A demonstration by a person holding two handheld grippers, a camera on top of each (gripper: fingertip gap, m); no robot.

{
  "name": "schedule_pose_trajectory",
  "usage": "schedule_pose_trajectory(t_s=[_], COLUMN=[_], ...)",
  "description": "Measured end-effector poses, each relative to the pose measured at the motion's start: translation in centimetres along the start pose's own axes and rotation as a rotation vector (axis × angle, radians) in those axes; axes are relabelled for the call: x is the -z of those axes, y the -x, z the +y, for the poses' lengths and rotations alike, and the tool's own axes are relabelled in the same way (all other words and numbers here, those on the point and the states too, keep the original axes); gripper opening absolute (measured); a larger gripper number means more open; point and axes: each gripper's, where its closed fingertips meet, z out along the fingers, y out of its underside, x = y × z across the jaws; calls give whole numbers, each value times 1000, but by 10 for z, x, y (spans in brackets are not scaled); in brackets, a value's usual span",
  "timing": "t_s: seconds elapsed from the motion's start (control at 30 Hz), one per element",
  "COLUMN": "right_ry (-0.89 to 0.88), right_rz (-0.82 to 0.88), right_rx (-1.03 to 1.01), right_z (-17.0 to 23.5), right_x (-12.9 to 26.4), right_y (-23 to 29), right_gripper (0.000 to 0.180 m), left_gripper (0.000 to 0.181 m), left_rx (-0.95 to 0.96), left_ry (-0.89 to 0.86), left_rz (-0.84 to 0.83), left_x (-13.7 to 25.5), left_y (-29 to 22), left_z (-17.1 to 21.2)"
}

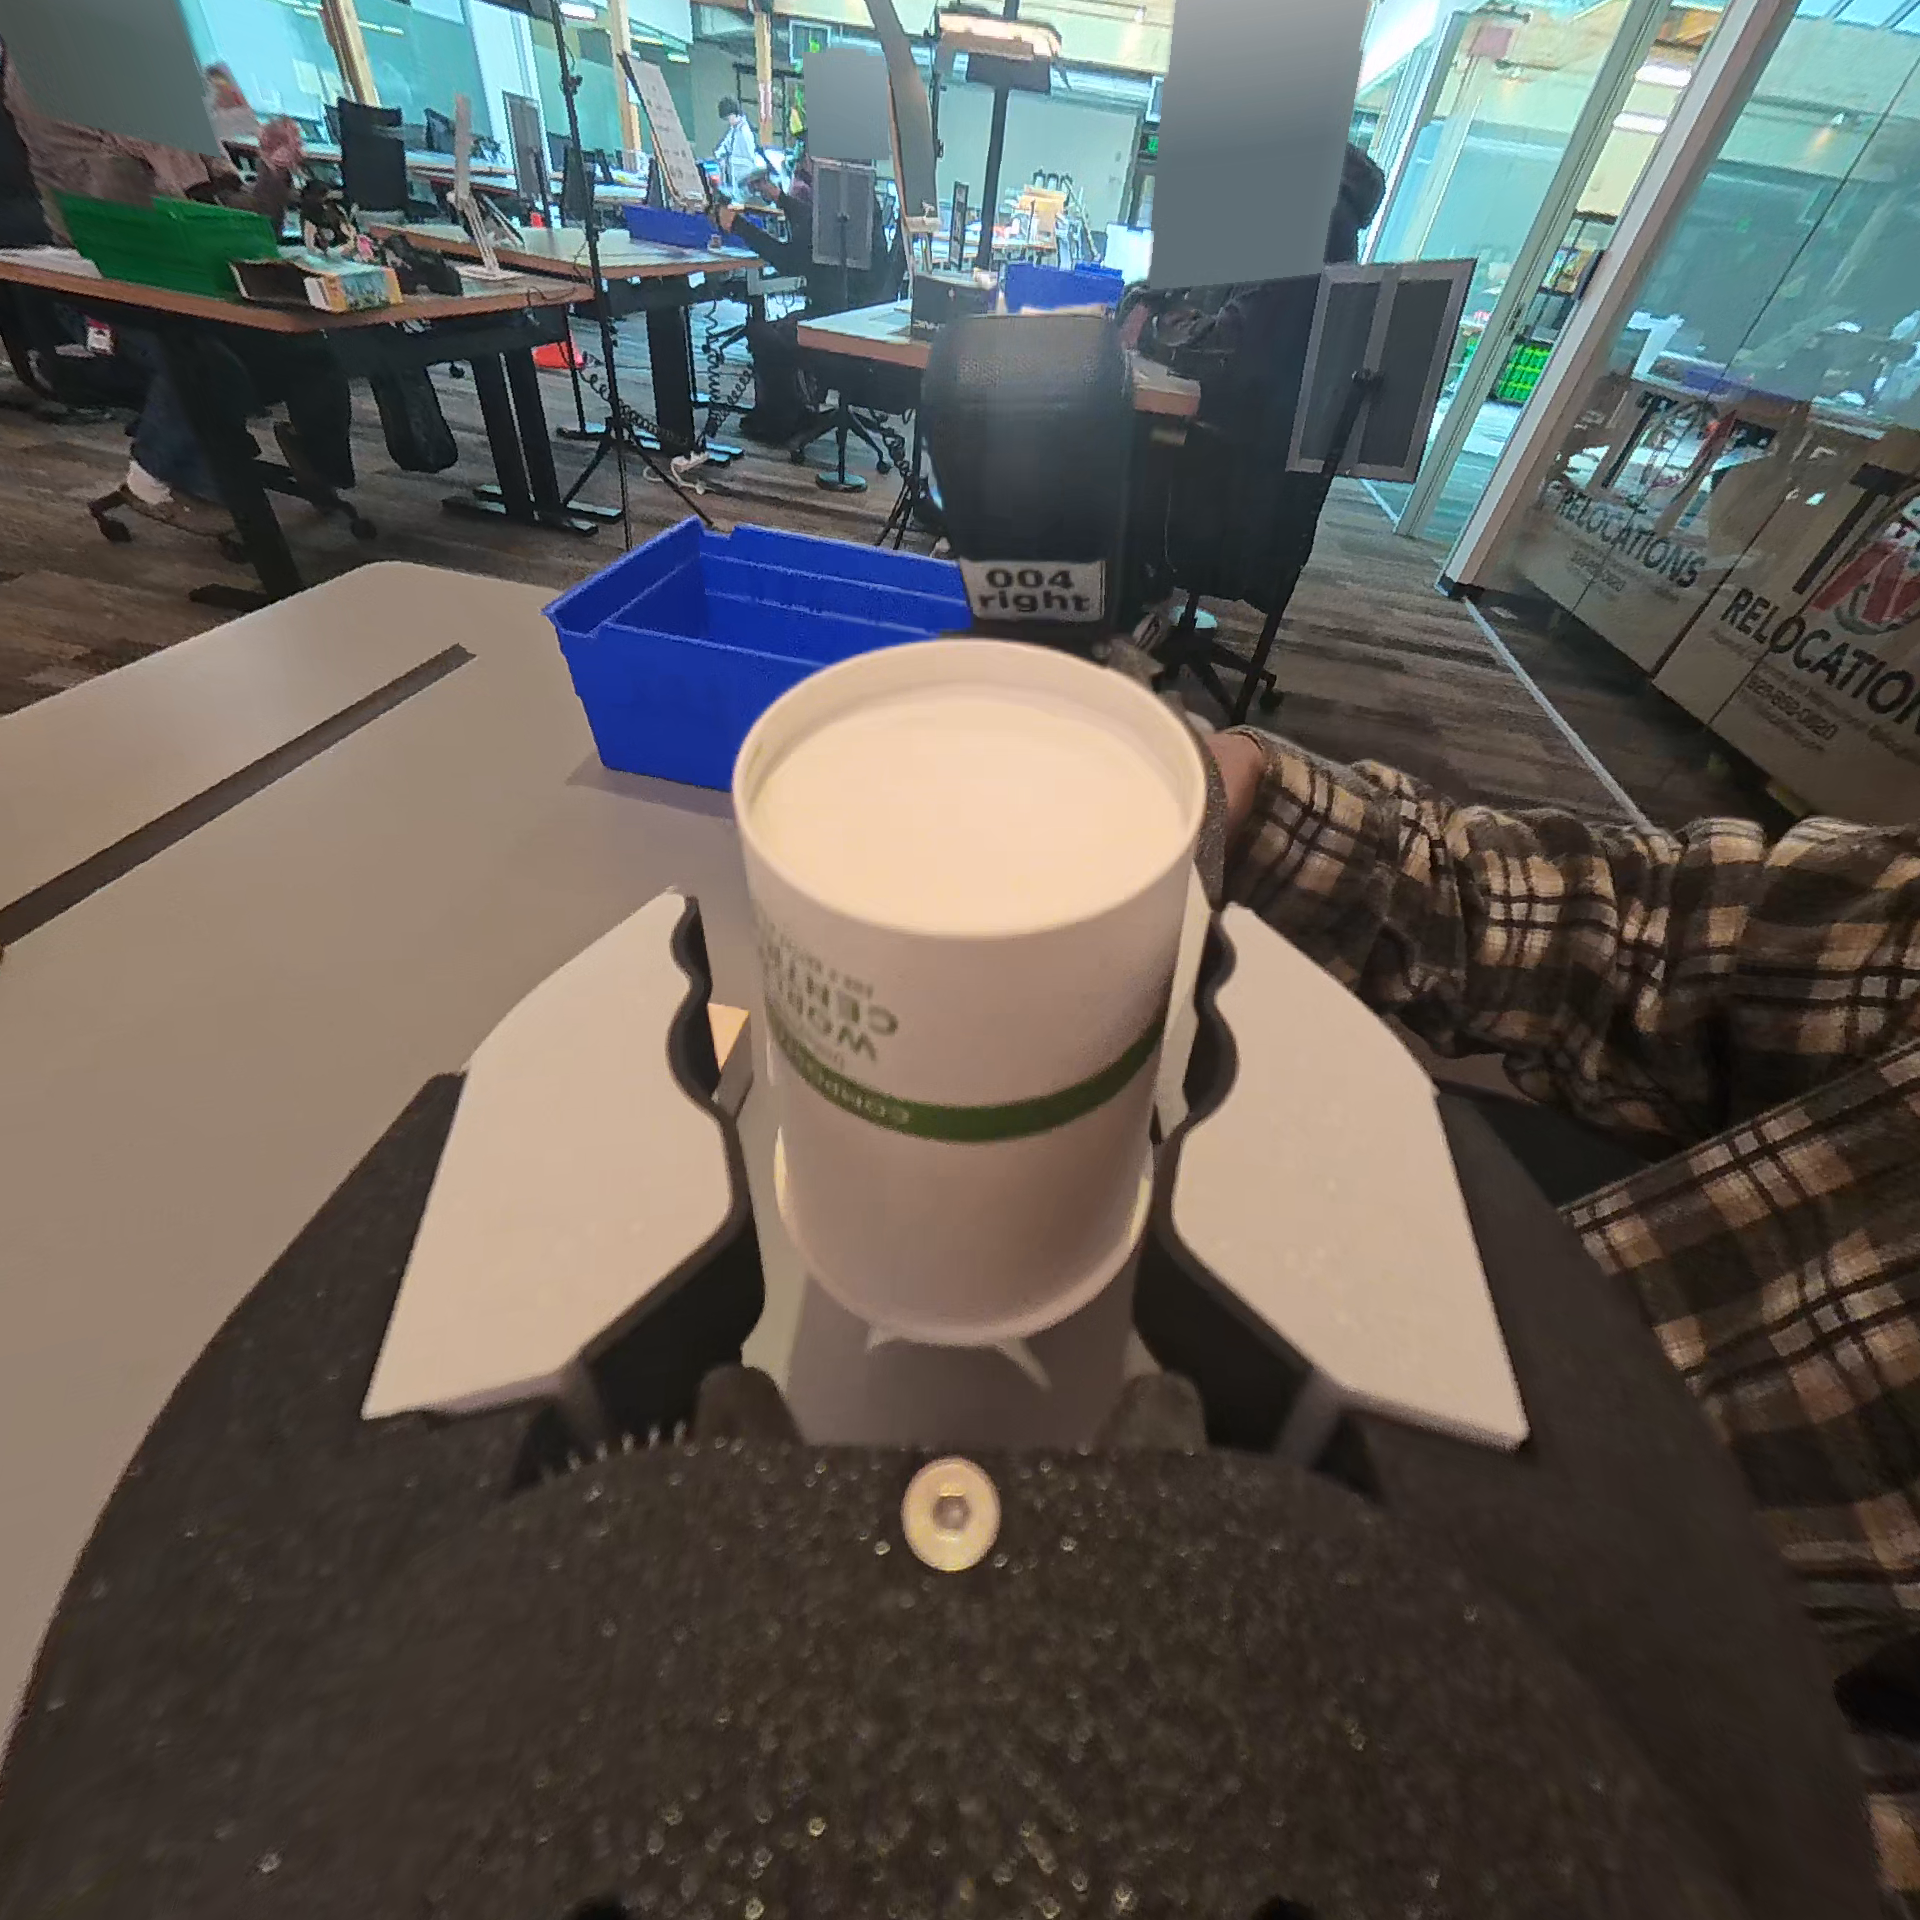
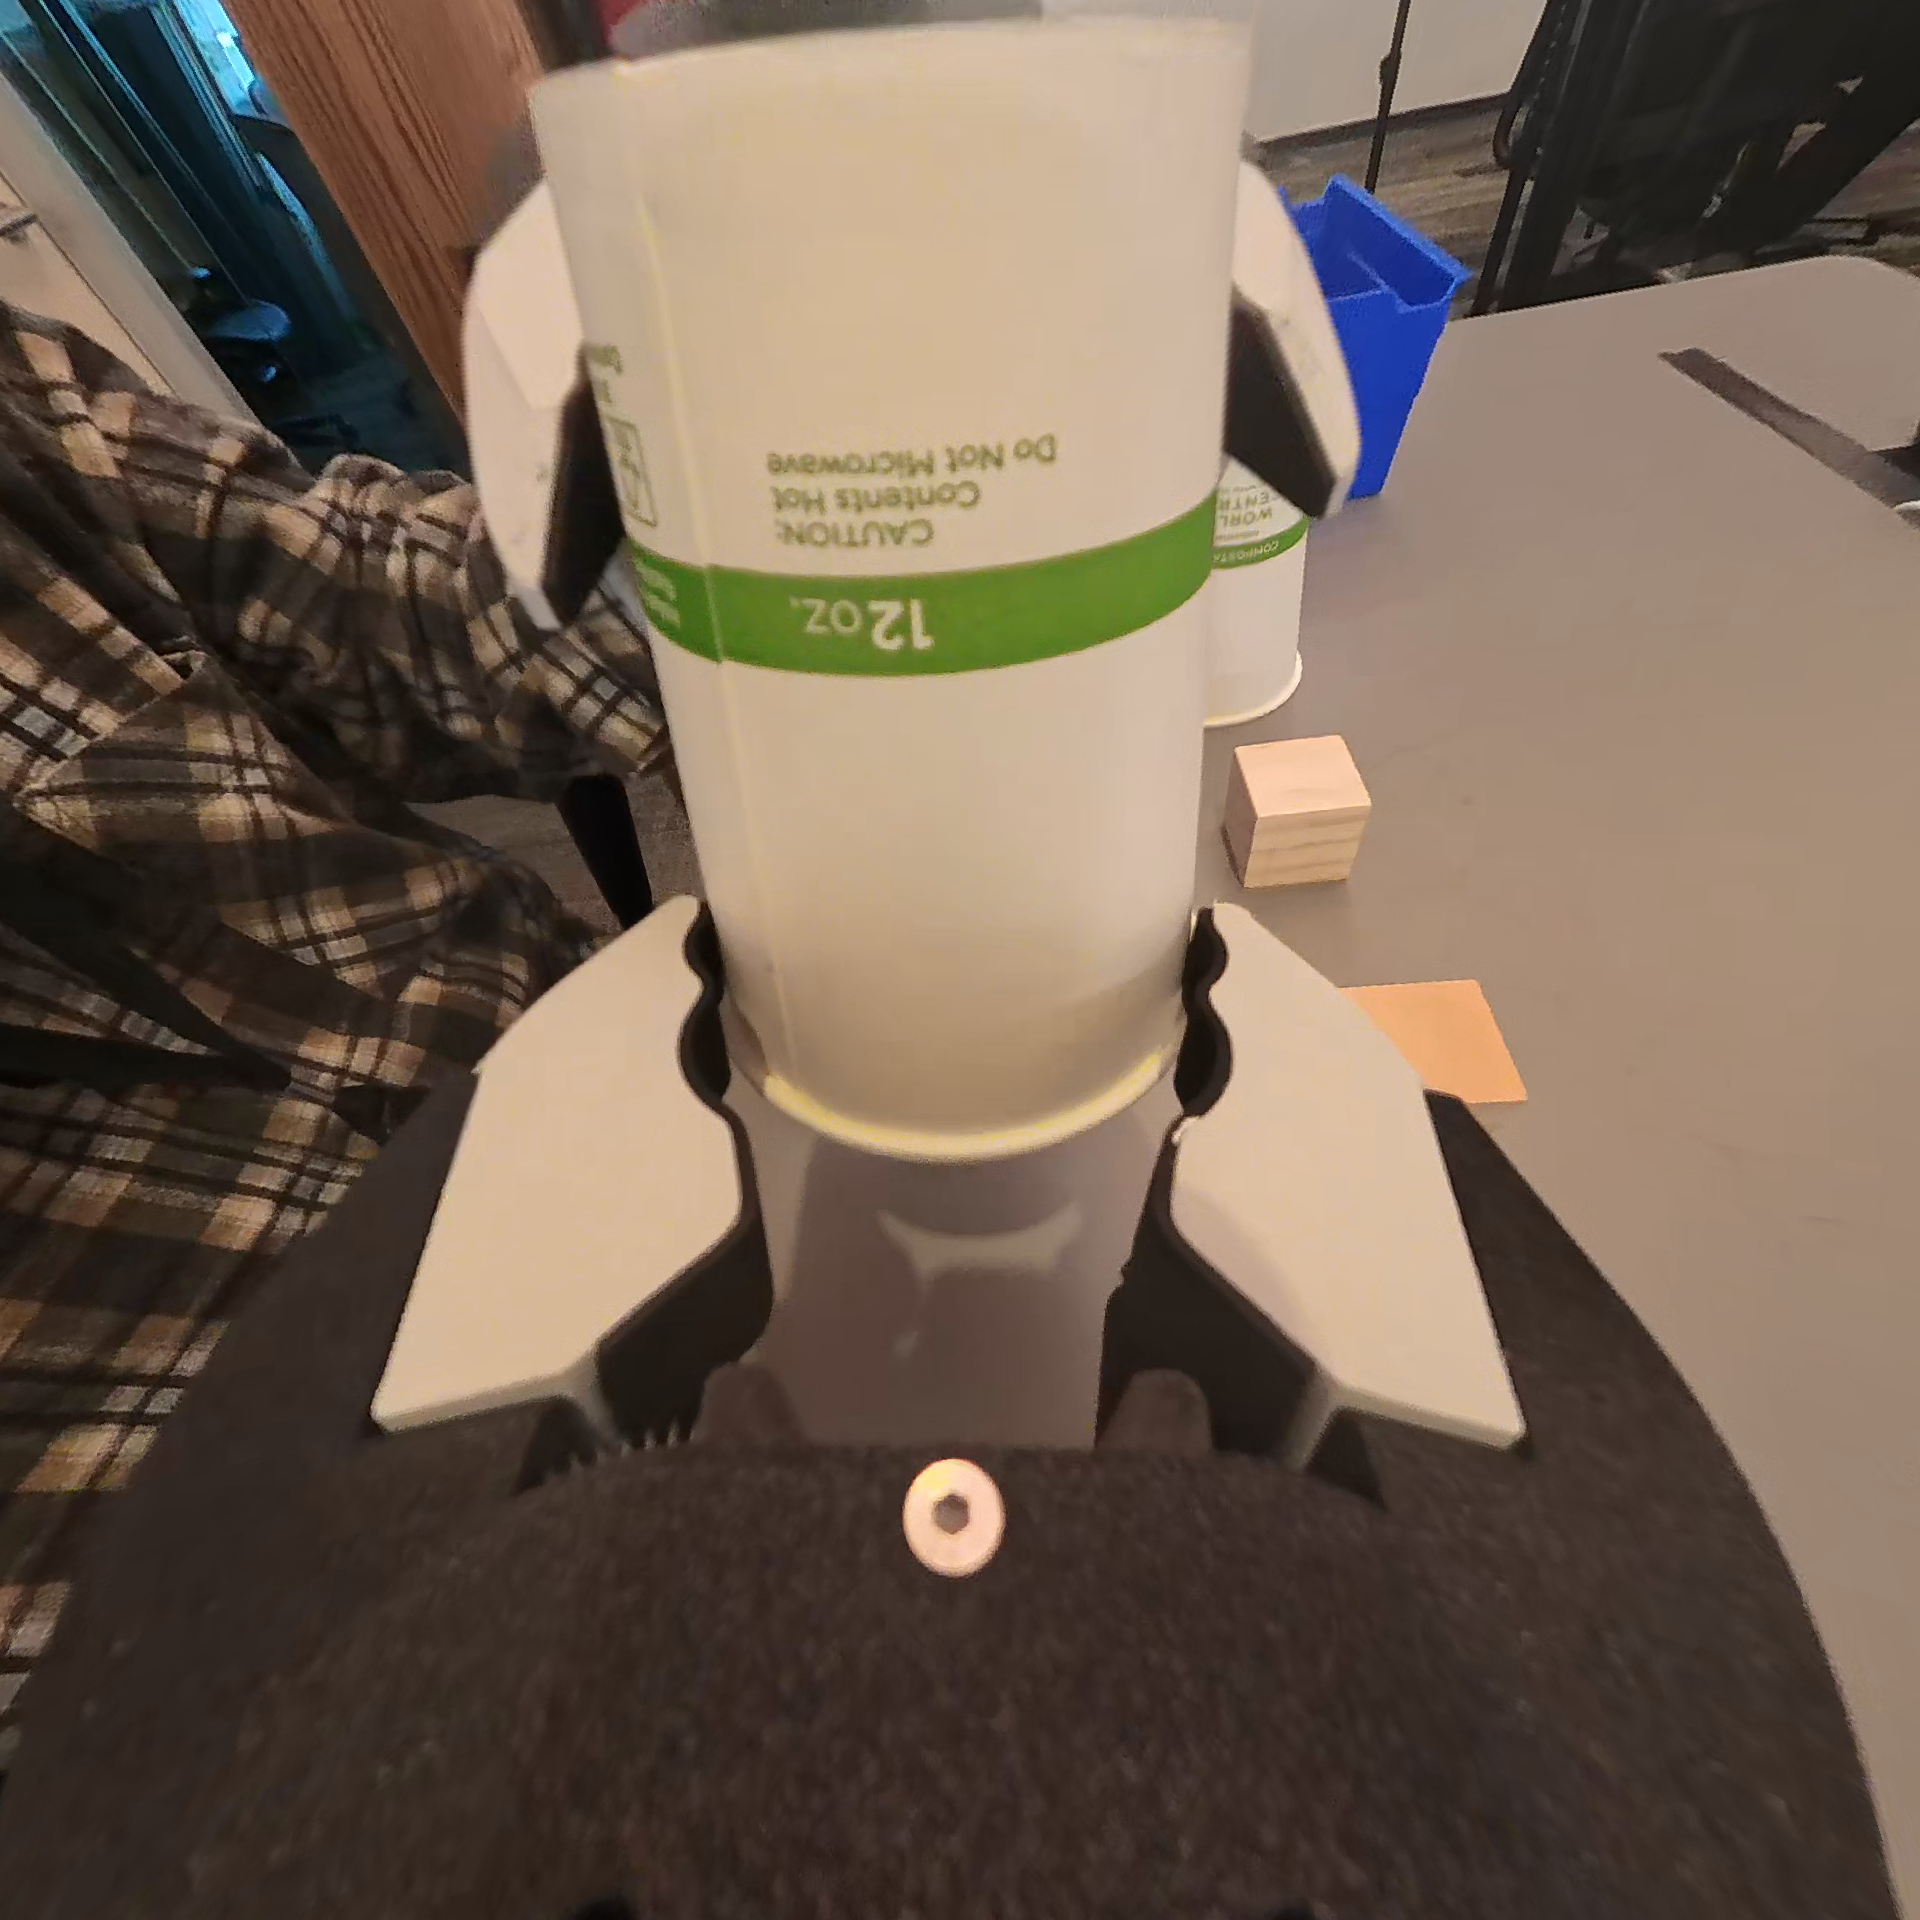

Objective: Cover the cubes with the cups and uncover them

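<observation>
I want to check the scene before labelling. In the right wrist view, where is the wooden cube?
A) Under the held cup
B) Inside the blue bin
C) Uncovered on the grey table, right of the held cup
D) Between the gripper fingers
C: the wooden cube sits bare on the grey table, right of the inverted paper cup that the right gripper holds.

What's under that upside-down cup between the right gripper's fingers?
Nothing shows: the paper cup in the right hand-held gripper is opaque, mouth down at the table, so its inside is hidden. One wooden cube stands uncovered beside it.
</observation>
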Motion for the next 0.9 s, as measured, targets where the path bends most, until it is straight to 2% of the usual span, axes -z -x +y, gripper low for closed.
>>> schedule_pose_trajectory(t_s=[0.13, 0.23, 0.47, 0.7, 0.9], right_ry=[14, -63, -291, -425, -437], right_rz=[-7, 10, 203, 313, 307], right_rx=[4, 3, 29, 17, 35], right_z=[-1, -12, -34, -38, -38], right_x=[-9, -8, 42, 91, 99], right_y=[-1, -6, -22, -17, -1], right_gripper=[85, 89, 98, 98, 95], left_gripper=[79, 78, 78, 78, 78], left_rx=[-4, 16, 167, 155, 187], left_ry=[43, 29, -110, -97, 90], left_rz=[3, -65, -369, -834, -927], left_x=[2, 14, 78, 123, 114], left_y=[0, 9, 58, 121, 145], left_z=[4, -1, 0, 46, 86])
